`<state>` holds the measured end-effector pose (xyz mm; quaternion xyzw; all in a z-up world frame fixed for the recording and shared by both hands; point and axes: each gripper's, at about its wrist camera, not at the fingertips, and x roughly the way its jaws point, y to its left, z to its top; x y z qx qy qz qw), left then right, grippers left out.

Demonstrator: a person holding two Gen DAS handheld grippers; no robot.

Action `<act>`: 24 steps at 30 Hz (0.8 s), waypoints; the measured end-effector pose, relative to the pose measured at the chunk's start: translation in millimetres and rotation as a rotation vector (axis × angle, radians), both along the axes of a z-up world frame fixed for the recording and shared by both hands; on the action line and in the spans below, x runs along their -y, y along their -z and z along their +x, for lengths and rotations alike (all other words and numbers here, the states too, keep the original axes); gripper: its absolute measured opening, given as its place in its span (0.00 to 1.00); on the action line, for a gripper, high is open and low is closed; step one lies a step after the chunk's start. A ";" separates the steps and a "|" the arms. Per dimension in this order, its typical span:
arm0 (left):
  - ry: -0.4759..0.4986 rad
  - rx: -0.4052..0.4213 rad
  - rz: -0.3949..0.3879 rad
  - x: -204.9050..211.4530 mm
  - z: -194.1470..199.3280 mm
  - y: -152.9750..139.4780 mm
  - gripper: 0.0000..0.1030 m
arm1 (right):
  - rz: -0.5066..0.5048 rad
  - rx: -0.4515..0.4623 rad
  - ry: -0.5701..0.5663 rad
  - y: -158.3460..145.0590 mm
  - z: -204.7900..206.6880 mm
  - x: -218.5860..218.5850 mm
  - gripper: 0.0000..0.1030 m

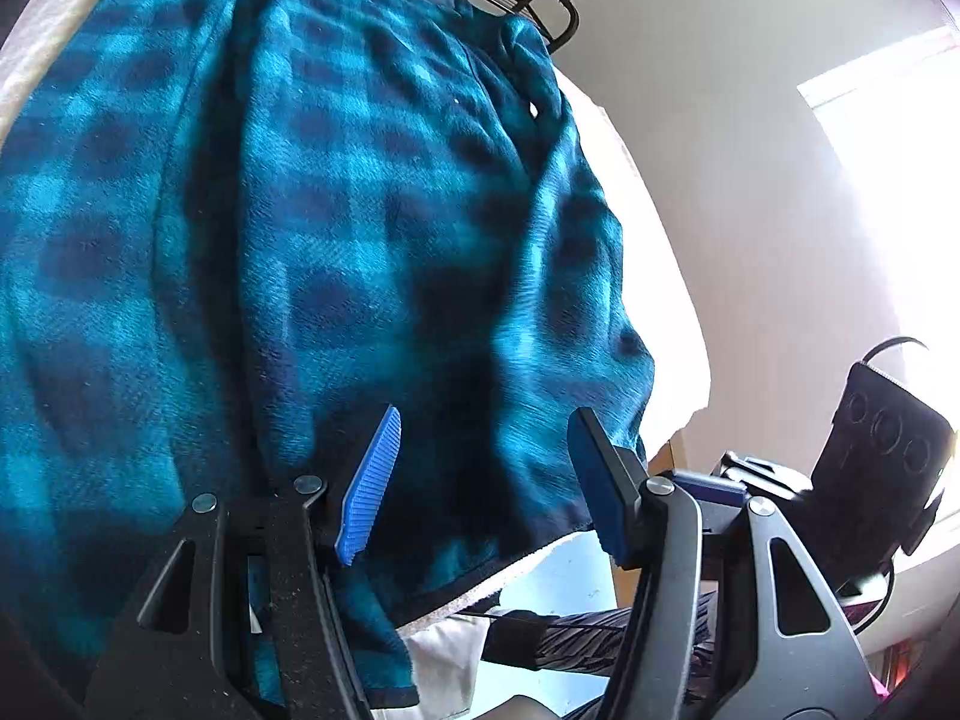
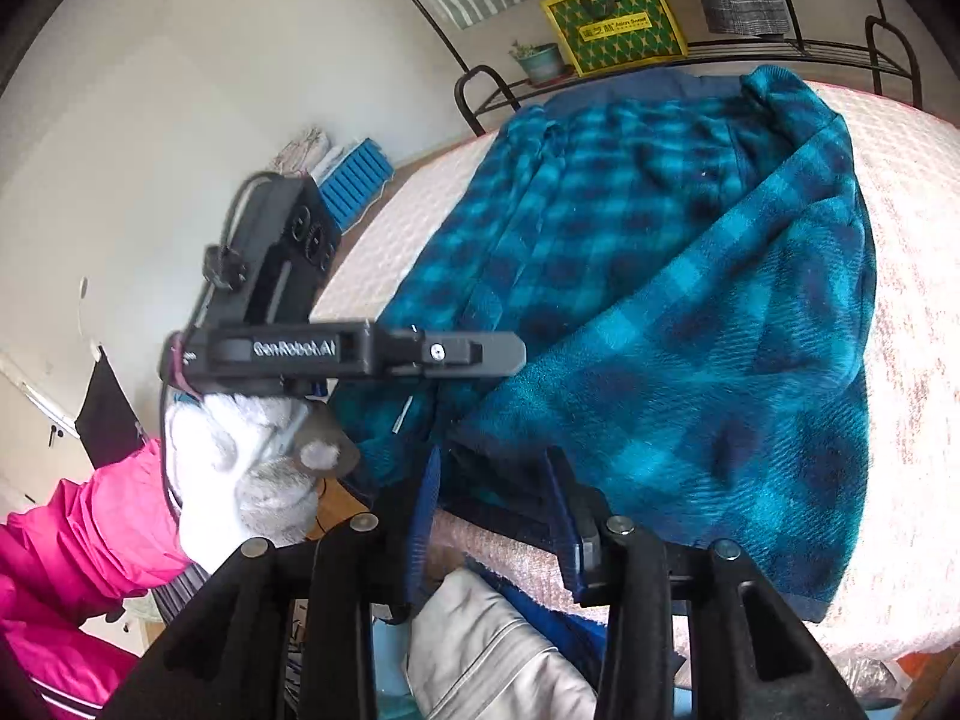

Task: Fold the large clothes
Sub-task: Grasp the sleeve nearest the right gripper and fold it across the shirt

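Observation:
A large teal and navy plaid fleece garment [image 1: 312,228] lies spread on a pale pink quilted surface [image 2: 900,252], partly folded with one side laid over the middle; it also shows in the right wrist view [image 2: 690,276]. My left gripper [image 1: 486,480] is open, its blue pads over the garment's near hem, with cloth between the jaws. In the right wrist view the left gripper [image 2: 492,354] shows from the side, held in a white-gloved hand [image 2: 240,468]. My right gripper [image 2: 492,510] is open at the garment's near edge. The right gripper's body [image 1: 870,450] shows in the left wrist view.
A black metal rack [image 2: 780,48] stands behind the surface with a yellow-green bag [image 2: 612,18] and a small potted plant [image 2: 540,60]. A bright window [image 1: 888,180] is at right. Grey-white clothing [image 2: 480,660] lies below the near edge. A pink sleeve [image 2: 78,540] is at lower left.

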<state>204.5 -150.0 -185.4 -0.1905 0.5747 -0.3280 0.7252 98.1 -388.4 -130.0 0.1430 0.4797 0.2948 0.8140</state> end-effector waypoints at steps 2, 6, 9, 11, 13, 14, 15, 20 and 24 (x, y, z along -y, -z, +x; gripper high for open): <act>0.015 -0.007 0.006 8.8 -1.8 2.4 0.58 | 0.009 0.014 0.021 -10.8 5.5 11.9 0.37; 0.008 0.012 0.060 16.0 1.0 6.1 0.58 | 0.004 0.037 0.115 -27.0 25.1 44.6 0.38; -0.015 0.031 0.081 13.3 5.7 6.5 0.58 | 0.030 0.040 0.194 -35.7 51.6 74.9 0.40; -0.016 0.028 0.089 10.7 8.0 9.1 0.58 | 0.030 0.046 0.239 -39.6 72.9 95.9 0.44; -0.004 0.015 0.083 11.3 8.9 13.1 0.58 | 0.012 0.051 0.278 -41.1 96.0 112.6 0.44; 0.003 0.014 0.083 12.3 9.0 14.2 0.58 | -0.002 0.055 0.294 -41.3 107.3 119.4 0.44; 0.011 0.014 0.083 15.3 10.0 15.8 0.58 | -0.016 0.055 0.313 -40.6 120.2 127.7 0.44; 0.060 -0.004 0.041 26.2 13.7 22.6 0.28 | -0.003 0.029 0.425 -26.3 191.5 169.1 0.44; 0.103 -0.019 0.041 35.0 12.4 28.9 0.12 | 0.030 -0.031 0.511 1.0 248.2 199.0 0.44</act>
